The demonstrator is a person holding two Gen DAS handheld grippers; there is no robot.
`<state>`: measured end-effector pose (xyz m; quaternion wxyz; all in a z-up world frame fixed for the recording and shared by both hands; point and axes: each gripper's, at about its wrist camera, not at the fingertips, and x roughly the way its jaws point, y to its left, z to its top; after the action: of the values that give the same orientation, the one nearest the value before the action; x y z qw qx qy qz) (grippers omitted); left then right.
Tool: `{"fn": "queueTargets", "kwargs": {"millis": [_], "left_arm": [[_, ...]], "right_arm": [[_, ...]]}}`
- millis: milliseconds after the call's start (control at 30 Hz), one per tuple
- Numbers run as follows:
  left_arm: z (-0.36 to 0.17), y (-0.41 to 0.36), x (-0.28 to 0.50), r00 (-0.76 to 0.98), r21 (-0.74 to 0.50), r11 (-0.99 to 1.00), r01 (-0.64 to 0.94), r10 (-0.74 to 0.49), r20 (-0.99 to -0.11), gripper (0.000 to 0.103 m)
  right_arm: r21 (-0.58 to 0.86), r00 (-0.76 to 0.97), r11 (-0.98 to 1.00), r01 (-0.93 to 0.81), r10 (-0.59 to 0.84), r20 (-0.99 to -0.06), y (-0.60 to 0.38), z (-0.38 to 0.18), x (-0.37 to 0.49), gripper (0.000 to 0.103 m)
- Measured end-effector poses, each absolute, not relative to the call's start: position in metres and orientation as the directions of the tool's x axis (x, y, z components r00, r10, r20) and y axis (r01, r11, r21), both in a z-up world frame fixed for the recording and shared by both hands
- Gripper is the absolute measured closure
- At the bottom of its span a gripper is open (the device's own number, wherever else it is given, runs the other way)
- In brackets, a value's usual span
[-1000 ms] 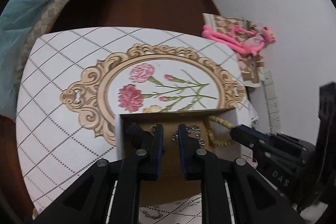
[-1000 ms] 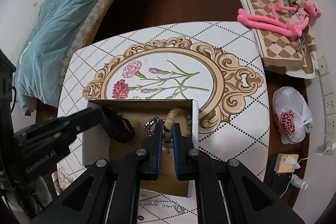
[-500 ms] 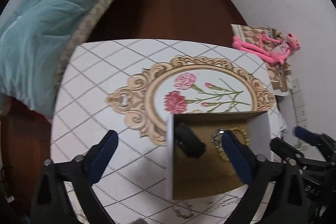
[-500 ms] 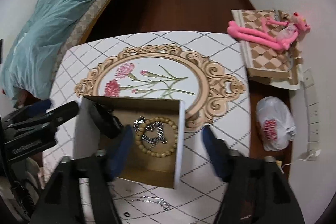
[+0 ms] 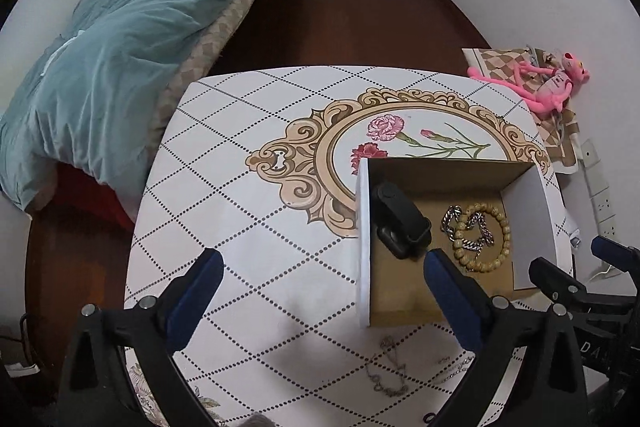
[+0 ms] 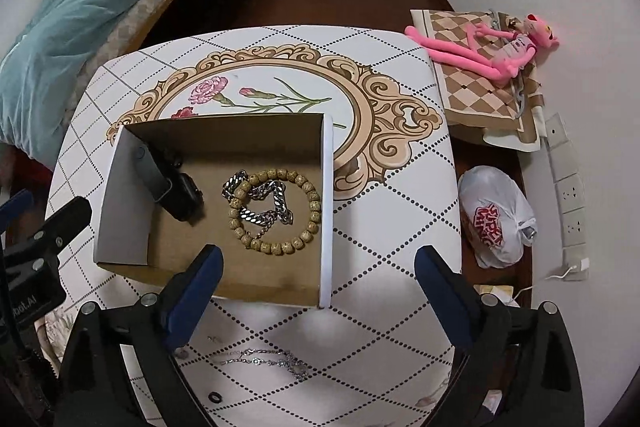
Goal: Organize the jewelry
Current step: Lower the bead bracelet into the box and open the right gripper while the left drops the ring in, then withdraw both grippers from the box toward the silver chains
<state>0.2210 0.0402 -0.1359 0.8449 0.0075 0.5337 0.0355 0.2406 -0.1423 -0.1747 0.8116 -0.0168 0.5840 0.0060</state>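
Three pieces lie in the open cardboard box (image 6: 326,187): a wooden bead bracelet (image 6: 276,213) on the brown floor near its right wall, a silver link chain (image 6: 260,203) heaped inside and across that ring, touching the beads, and a black smartwatch (image 6: 176,187) propped against the left wall. Box sits toward the tabletop's near edge, partly over the printed carnation medallion. Between box and near edge, a thin silver necklace (image 6: 268,361) lies loose on the tabletop (image 6: 400,227); a small dark ring (image 6: 215,396) lies just nearer that edge. Left gripper (image 5: 324,267) hovers above the box's left wall, fingers spread wide, holding nothing. Right gripper (image 6: 318,261) hovers over the box's near right corner, fingers likewise wide and empty. Off the tabletop's right edge: a white plastic bag (image 6: 496,223), and a pink plush toy (image 6: 488,53) on checkered fabric. Teal bedding (image 6: 80,11) beyond the left edge.
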Motion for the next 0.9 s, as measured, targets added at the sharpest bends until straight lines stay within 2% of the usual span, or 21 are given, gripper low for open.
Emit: {"fn": "queueTargets", "kwargs": {"millis": [567,900], "left_arm": [[-0.075,0.033,0.17,0.559,0.077,0.995,-0.068,0.102,-0.823,0.001],[-0.051,0.039,0.135,0.595,0.046,0.995,-0.088,0.089,-0.798,0.001]], "right_arm": [[-0.031,0.479,0.999,-0.011,-0.022,-0.878,-0.141,-0.104,0.191,0.005],[-0.009,0.552,1.0,-0.022,0.004,-0.834,-0.137,-0.066,0.153,0.005]]}}
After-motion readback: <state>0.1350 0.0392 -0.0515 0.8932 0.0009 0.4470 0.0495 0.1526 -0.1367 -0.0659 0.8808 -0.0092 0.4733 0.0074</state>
